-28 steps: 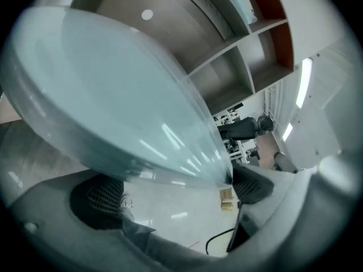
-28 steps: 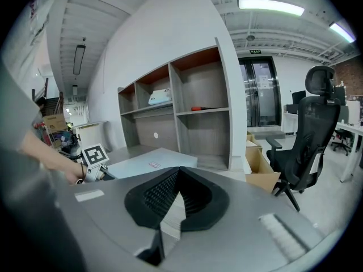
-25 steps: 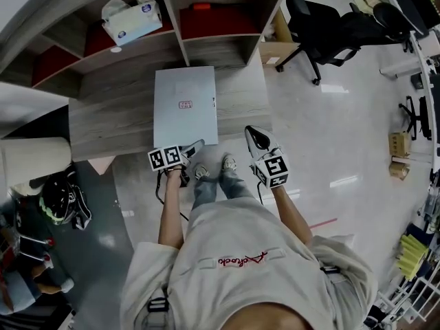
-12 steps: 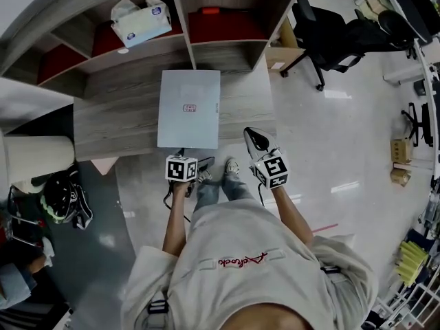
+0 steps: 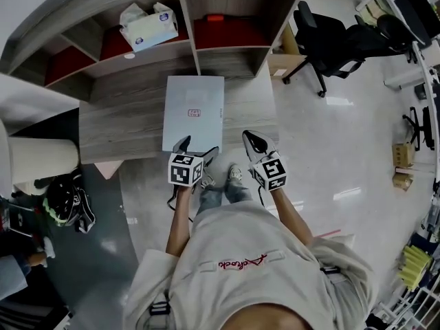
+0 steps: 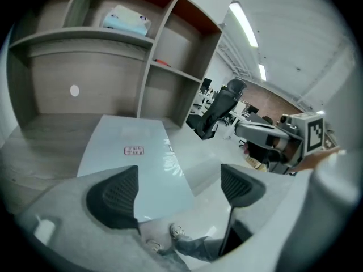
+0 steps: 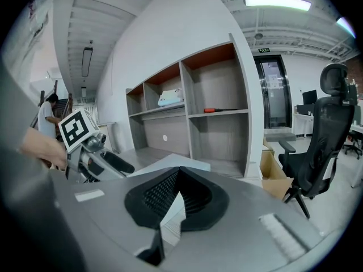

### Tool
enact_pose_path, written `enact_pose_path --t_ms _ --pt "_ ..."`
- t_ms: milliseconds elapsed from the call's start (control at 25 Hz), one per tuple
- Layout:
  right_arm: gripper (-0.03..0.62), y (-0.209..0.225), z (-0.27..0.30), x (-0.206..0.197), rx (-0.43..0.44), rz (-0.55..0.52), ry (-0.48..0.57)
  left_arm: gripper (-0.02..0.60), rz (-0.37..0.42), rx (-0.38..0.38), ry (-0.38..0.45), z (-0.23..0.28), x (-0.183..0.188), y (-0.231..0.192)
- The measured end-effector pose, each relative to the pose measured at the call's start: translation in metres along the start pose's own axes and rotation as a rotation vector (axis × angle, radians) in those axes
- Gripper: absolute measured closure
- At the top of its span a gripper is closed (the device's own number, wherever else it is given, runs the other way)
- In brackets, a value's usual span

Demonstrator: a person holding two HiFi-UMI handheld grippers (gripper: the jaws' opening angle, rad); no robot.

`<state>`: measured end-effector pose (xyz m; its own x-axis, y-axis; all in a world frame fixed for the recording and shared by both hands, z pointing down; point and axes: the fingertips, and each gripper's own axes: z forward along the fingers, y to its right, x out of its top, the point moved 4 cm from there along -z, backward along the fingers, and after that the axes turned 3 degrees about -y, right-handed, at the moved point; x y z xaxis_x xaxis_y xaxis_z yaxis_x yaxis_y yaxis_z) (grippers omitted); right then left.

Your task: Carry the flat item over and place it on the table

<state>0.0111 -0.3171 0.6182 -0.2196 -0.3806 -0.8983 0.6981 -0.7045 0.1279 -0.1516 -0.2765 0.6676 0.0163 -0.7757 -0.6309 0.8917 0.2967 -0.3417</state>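
Note:
The flat light-grey item [image 5: 194, 112] lies on the wooden table [image 5: 117, 126], its near edge slightly past the table's front edge. My left gripper [image 5: 196, 151] hovers above that near edge, apart from the item. Its jaws have just been closing a little, but they stand open with nothing between the pads [image 6: 113, 197]; in the left gripper view the item [image 6: 133, 163] lies below and beyond the gripper [image 6: 178, 188]. My right gripper [image 5: 256, 143] hangs to the right of the item over the table's front corner. It [image 7: 177, 180] is shut and holds nothing.
Open shelves stand behind the table, with a tissue box [image 5: 148, 25] and a red object [image 5: 214, 18] on them. A black office chair [image 5: 337, 36] and a cardboard box [image 5: 278, 64] stand to the right. A helmet [image 5: 65, 203] lies on the floor at the left.
My left gripper has lifted off the item's near edge and rolled, so its marker cube now faces up. The item stays flat on the table. The right gripper has hardly moved.

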Motion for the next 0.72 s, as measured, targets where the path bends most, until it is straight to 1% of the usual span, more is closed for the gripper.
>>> enact_pose_path --t_ms 80,200,240,280,360,640,720 --pt "0.589 -0.001 0.0 0.004 -0.005 -0.004 0.007 0.159 0.028 0.035 0.062 -0.006 0.017 -0.003" --pt "0.589 0.0 -0.002 0.011 -0.017 -0.011 0.025 0.264 0.07 0.095 0.152 -0.016 0.041 -0.007" --pt "0.589 0.001 -0.002 0.014 -0.022 -0.014 0.031 0.309 0.084 0.11 0.182 -0.02 0.048 -0.008" --pt "0.589 0.001 -0.002 0.017 -0.027 -0.018 0.039 0.34 0.1 0.125 0.211 -0.024 0.055 -0.008" --pt "0.589 0.002 -0.002 0.024 -0.037 -0.027 0.057 0.435 0.13 0.153 0.257 -0.031 0.067 -0.01" --pt "0.589 0.005 -0.006 0.054 -0.067 -0.058 0.123 0.56 0.195 0.205 0.39 -0.059 0.104 -0.009" --pt "0.589 0.005 -0.006 0.063 -0.073 -0.069 0.144 0.581 0.214 0.216 0.43 -0.068 0.115 -0.008"
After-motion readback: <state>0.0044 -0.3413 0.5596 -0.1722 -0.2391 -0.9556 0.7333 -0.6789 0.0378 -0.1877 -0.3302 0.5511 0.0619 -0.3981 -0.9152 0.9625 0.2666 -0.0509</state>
